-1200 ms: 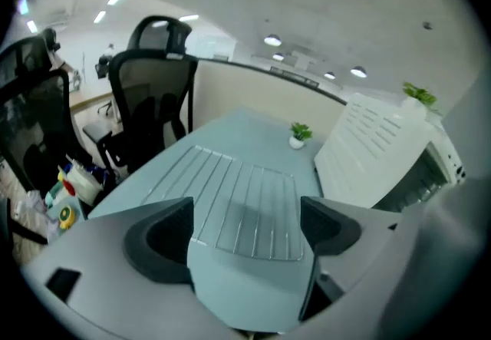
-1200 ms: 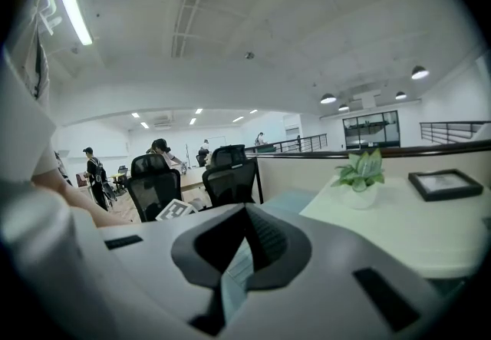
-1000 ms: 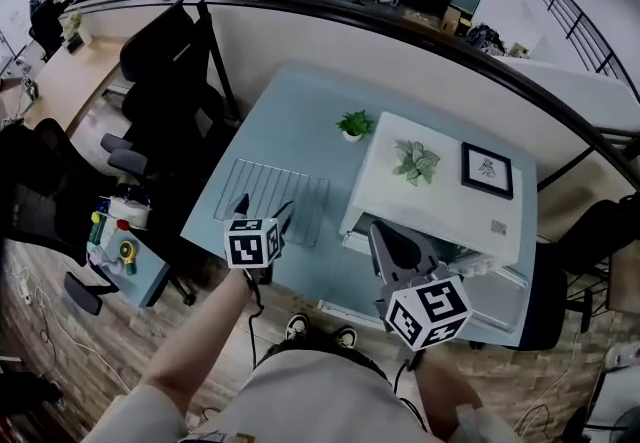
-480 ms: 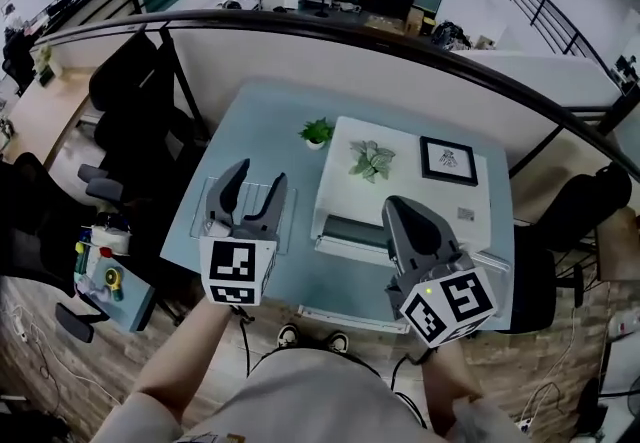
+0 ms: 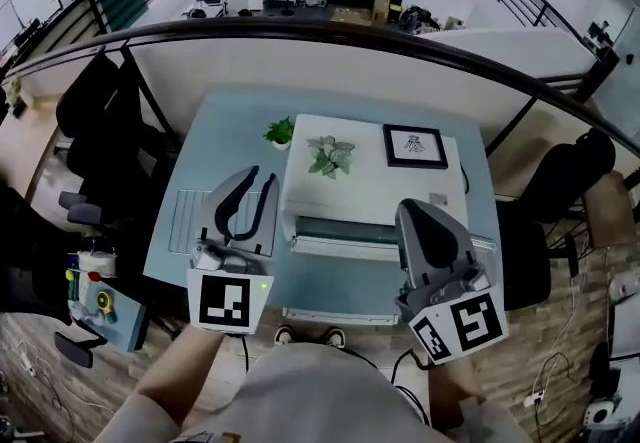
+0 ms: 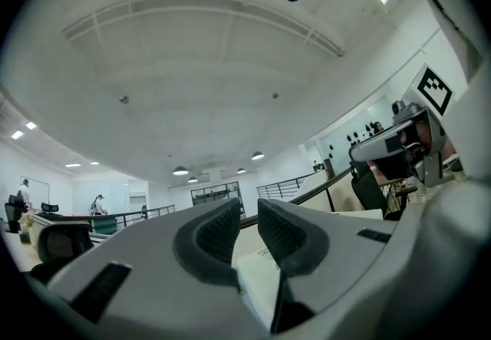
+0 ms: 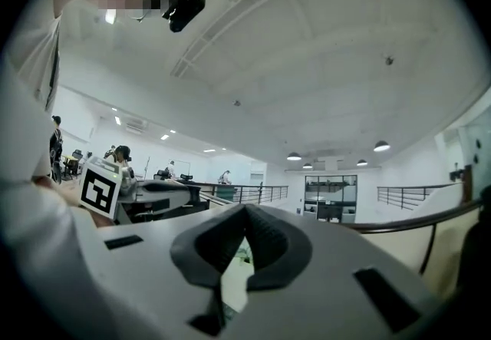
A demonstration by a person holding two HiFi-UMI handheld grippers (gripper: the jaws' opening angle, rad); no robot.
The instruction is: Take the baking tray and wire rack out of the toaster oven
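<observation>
Left tool (image 5: pixel 258 178): held up over the left part of the table, pointing away from the person. Its jaws have just been closing and now stand a narrow gap apart with nothing between them.
Right tool (image 5: pixel 422 209): held up in front of the oven's right half, also pointing away. Its pads are together at the tips and hold nothing.
Rack (image 5: pixel 185 221): lies flat on the table, just left of the oven. In the head view the left tool covers its right part.
Tray: cannot be made out in any view.
Oven (image 5: pixel 370 191): a white box at the middle of the table, front toward the person. A dark slot runs along the front, and the door looks folded down.
On the oven: a green sprig (image 5: pixel 325 156) at the left and a framed picture (image 5: pixel 414 144) at the right, apart from each other.
Table (image 5: pixel 230 121): pale blue, set against a low partition.
Plant (image 5: pixel 279 133): a small pot on the table, just beside the oven's far left corner.
Chairs (image 5: pixel 90 101): black, standing off the table's left side.
Gripper views: both look level across a bright hall, with the ceiling above and the oven's white top showing low between the jaws.
</observation>
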